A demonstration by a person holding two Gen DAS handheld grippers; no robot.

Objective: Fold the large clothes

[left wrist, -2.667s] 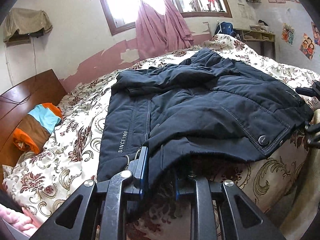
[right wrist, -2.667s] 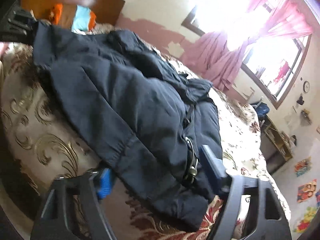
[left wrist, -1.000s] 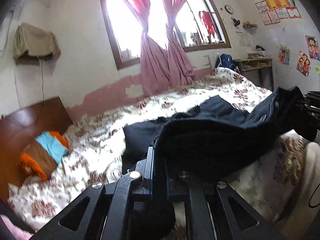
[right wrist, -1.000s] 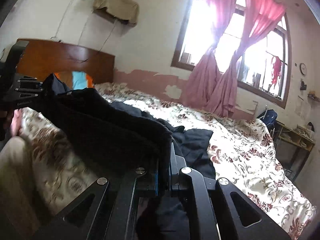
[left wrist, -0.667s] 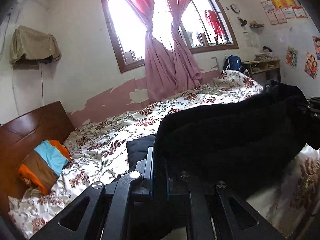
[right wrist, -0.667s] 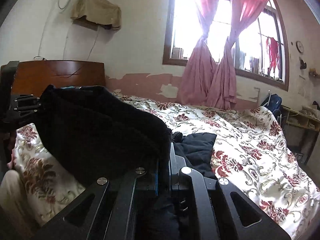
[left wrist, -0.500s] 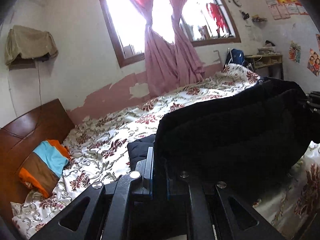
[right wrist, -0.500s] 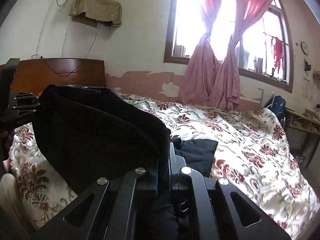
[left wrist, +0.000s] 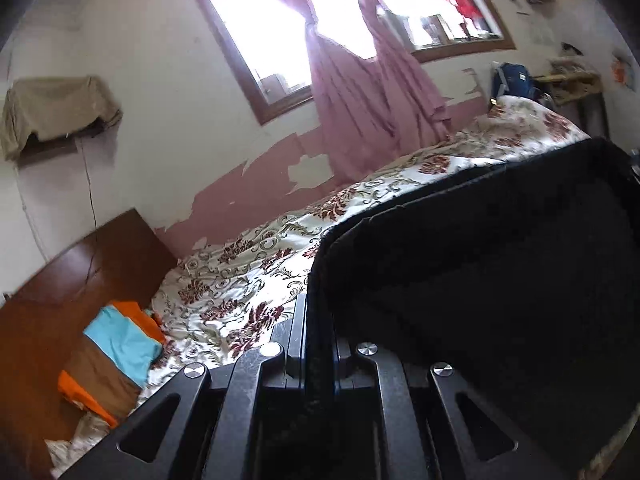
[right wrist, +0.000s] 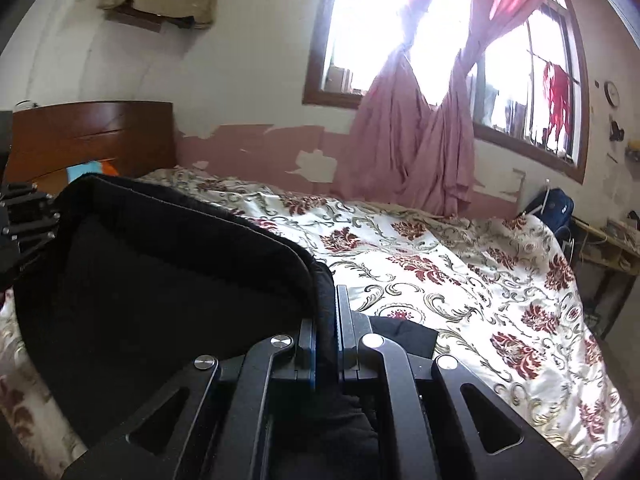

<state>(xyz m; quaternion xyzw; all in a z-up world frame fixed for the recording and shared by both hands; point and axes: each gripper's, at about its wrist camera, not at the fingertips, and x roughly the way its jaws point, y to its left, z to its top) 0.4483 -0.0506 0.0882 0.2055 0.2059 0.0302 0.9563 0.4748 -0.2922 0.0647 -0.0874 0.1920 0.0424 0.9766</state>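
Holding the dark jacket (left wrist: 480, 280) hem stretched between both claws: left claw (left wrist: 320, 344) is clamping its edge at lower centre, right claw (right wrist: 326, 344) is clamping the opposite end. Jacket is hanging above the floral bed (right wrist: 440, 264), which lies ahead of both claws.

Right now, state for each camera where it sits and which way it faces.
Left wrist: on the left gripper, shut on the dark jacket, facing across the bed toward the window; headboard on its left.
Right wrist: on the right gripper, shut on the same jacket's hem, facing the window; the left gripper shows at its left edge.
Shared: jacket, bed, pink curtains, headboard.
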